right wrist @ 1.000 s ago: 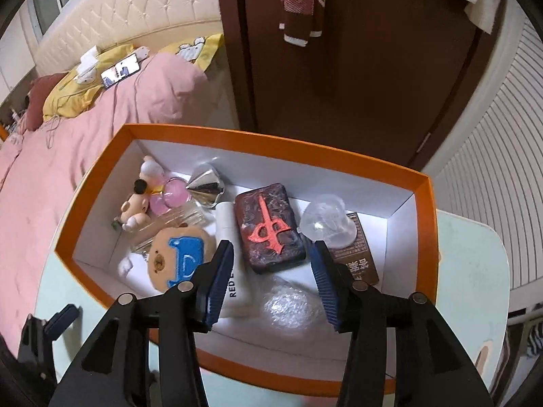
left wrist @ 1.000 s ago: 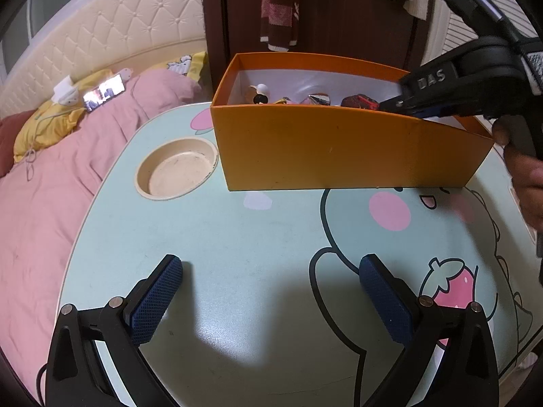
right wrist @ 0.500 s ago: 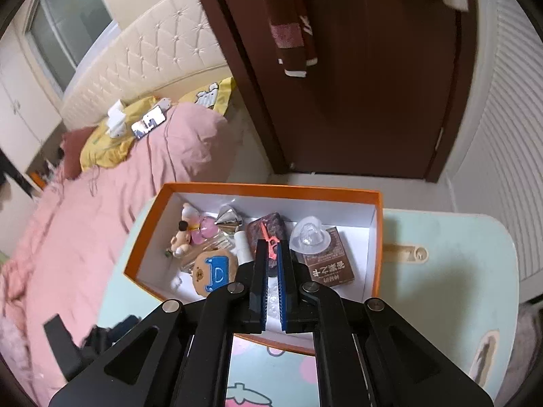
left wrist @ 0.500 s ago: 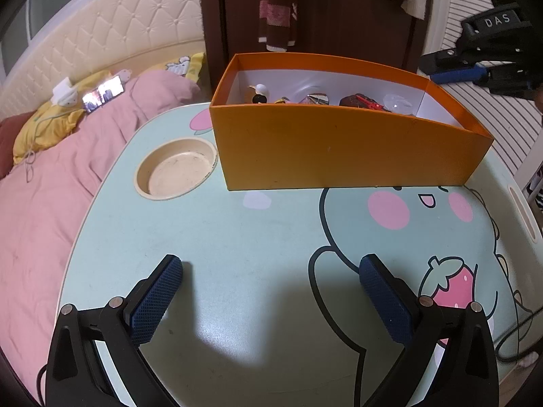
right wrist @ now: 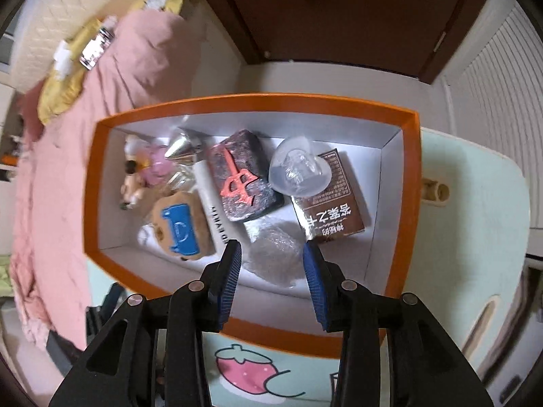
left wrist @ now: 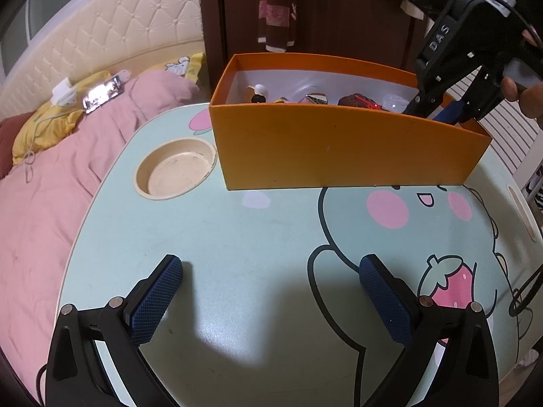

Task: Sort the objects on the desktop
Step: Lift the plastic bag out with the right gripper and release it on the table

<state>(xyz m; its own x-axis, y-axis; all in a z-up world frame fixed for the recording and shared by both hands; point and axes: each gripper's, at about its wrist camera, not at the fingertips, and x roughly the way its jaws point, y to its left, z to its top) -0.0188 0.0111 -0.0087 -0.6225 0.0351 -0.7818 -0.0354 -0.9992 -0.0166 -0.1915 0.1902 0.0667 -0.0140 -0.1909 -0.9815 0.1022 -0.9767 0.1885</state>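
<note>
An orange box (right wrist: 405, 183) (left wrist: 339, 149) stands on the cartoon-print table (left wrist: 258, 237). Inside lie a dark red-marked block (right wrist: 241, 176), a brown packet (right wrist: 334, 203), a clear plastic dome (right wrist: 298, 169), a bear toy with a blue patch (right wrist: 180, 227), a white tube (right wrist: 213, 203), a silver cone (right wrist: 181, 147) and a clear wrapped bundle (right wrist: 275, 254). My right gripper (right wrist: 271, 249) (left wrist: 444, 112) points down into the box's near right part with its jaws opening; the bundle lies below the gap, not pressed. My left gripper (left wrist: 269, 264) hovers open over bare table in front of the box.
A round cream cup recess (left wrist: 174, 171) sits in the table left of the box. A pink-covered bed (left wrist: 51, 183) with a phone (left wrist: 101, 95) runs along the left. A dark door (right wrist: 339, 10) stands behind the box. A hand (left wrist: 526, 98) holds the right gripper.
The right gripper, shut and higher above the box half a second ago, has come back down over it with its jaws parted. The left gripper has stayed put.
</note>
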